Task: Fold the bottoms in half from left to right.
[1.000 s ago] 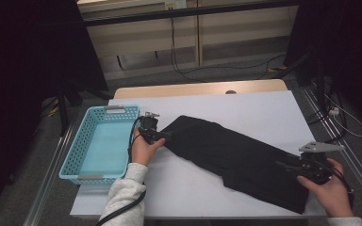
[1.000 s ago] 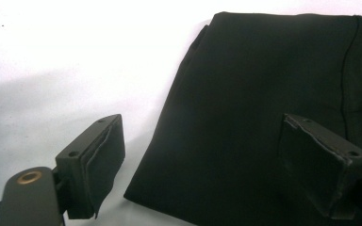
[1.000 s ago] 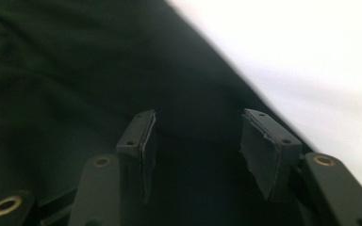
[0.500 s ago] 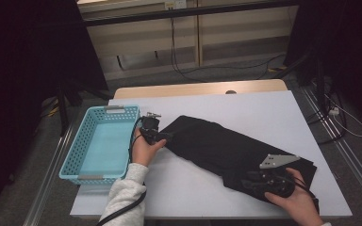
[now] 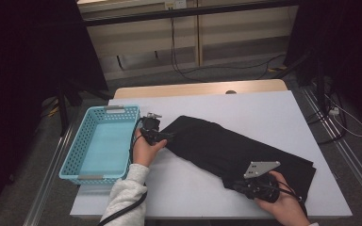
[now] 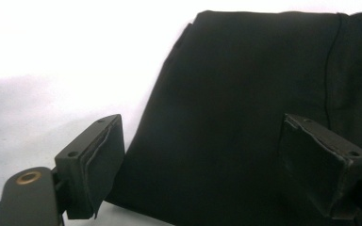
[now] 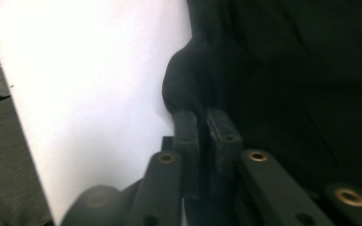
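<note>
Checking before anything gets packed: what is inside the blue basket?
The blue basket shows a bare floor in the high view, with nothing lying in it. Its near wall hides a narrow strip of the floor.

A light blue plastic basket [image 5: 101, 146] with a latticed wall stands on the left part of the white table [image 5: 264, 113], its long side running away from the camera. A strip of bare wood [image 5: 202, 88] edges the table's far side. Beyond it, black cables [image 5: 184, 70] trail over the grey floor below pale wall panels, and metal rails [image 5: 353, 155] flank the table
</note>
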